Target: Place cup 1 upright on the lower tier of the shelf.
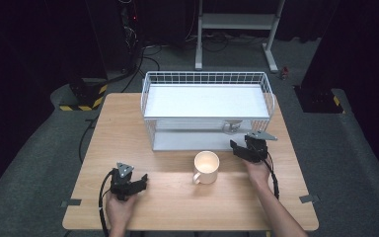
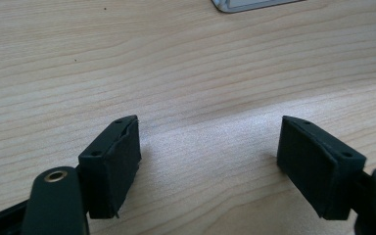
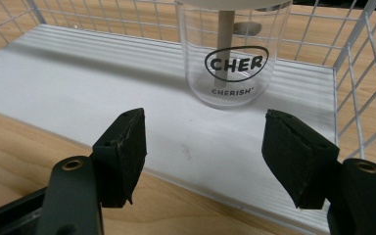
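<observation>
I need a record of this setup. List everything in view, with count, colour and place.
table: one, light wood, centre of the high view.
wire rack: one, white, two shelves, far half of the table.
glass jar: one, clear with black lettering, on the rack's lower shelf, right end.
mug: one, cream, on the table before the rack.
metal stand: one, pale grey, on the floor beyond the table.
left gripper: one, black, open over bare wood, near left.
right gripper: one, black, open, facing the jar, apart from it.
</observation>
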{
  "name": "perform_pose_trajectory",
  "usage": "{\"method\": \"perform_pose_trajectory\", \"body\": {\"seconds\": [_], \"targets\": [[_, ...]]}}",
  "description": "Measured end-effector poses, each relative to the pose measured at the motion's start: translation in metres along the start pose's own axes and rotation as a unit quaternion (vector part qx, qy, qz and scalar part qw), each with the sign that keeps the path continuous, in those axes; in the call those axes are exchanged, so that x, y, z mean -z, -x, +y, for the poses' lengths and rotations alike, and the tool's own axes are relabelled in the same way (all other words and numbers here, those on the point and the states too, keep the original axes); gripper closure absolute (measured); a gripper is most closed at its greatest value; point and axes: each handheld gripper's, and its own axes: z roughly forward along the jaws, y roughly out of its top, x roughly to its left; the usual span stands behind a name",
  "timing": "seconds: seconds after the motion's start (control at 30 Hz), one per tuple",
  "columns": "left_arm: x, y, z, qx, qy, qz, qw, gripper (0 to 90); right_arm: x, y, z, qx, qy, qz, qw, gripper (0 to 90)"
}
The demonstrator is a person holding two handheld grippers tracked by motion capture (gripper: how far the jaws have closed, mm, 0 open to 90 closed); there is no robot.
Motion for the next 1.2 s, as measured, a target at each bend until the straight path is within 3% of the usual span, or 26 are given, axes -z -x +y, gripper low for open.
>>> {"method": "perform_pose_trajectory", "body": {"seconds": [0.8,1.2], "targets": [[0.000,0.000,0.000,0.000,0.000,0.000,1.0000,24.4,0.023,0.001,0.003,0.013,0.011,0.004,0.9998,33.1],[0.000,0.000,0.000,0.000,0.000,0.000,1.0000,24.4,0.034,0.006,-0.004,0.006,0.018,0.006,0.9998,33.5]]}}
